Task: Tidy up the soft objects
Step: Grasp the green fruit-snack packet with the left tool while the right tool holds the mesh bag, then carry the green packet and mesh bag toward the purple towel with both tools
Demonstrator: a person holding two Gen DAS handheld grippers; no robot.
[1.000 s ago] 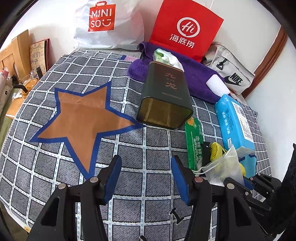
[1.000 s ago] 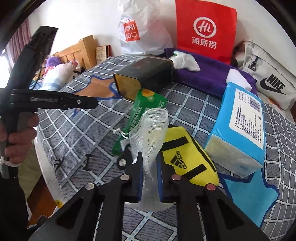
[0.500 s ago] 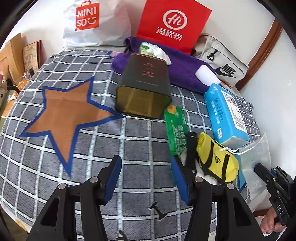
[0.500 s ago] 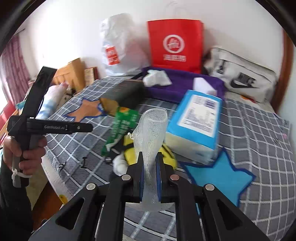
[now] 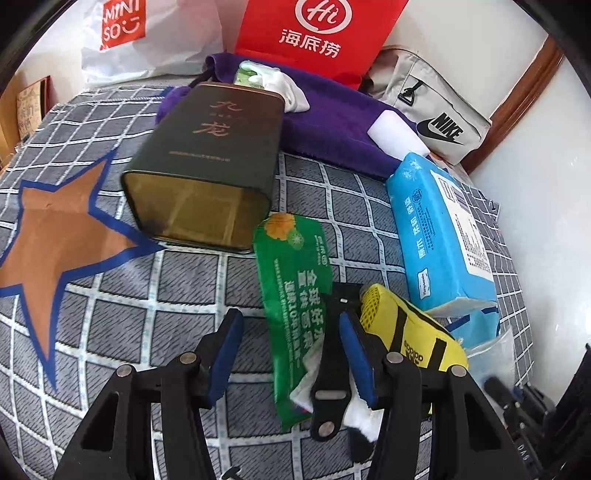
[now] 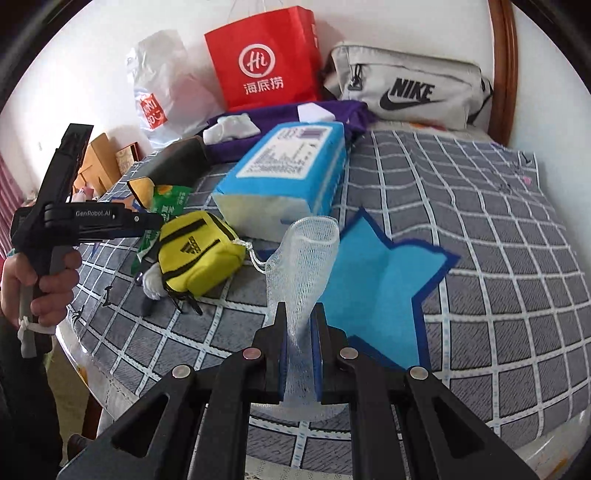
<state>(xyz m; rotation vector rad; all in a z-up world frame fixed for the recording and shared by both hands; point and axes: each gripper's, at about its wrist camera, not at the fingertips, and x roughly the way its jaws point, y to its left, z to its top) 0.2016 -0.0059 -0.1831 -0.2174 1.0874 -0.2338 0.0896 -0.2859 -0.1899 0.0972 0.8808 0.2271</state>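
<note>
My right gripper [image 6: 300, 317] is shut on a white mesh bag [image 6: 308, 254] and holds it above the checked cloth. My left gripper [image 5: 291, 345] is open; a green packet [image 5: 295, 291] lies between its fingers. A yellow Adidas pouch [image 5: 410, 332] lies just right of the left gripper, also seen in the right wrist view [image 6: 197, 254]. A small white soft item [image 5: 364, 417] lies under a black strap by the right finger. The left gripper also shows in the right wrist view [image 6: 155, 221], held over the green packet [image 6: 164, 206].
A dark green tin [image 5: 210, 162] lies on its side behind the packet. A blue tissue pack [image 5: 439, 232] lies to the right. A purple towel [image 5: 332, 122], red bag [image 5: 317, 33], Miniso bag [image 5: 140, 37] and Nike bag [image 6: 410, 88] line the back. The table edge [image 6: 122, 373] is near.
My left gripper has moved right and forward, from bare cloth to over the green packet. My right gripper has carried the mesh bag off to the right, away from the yellow pouch.
</note>
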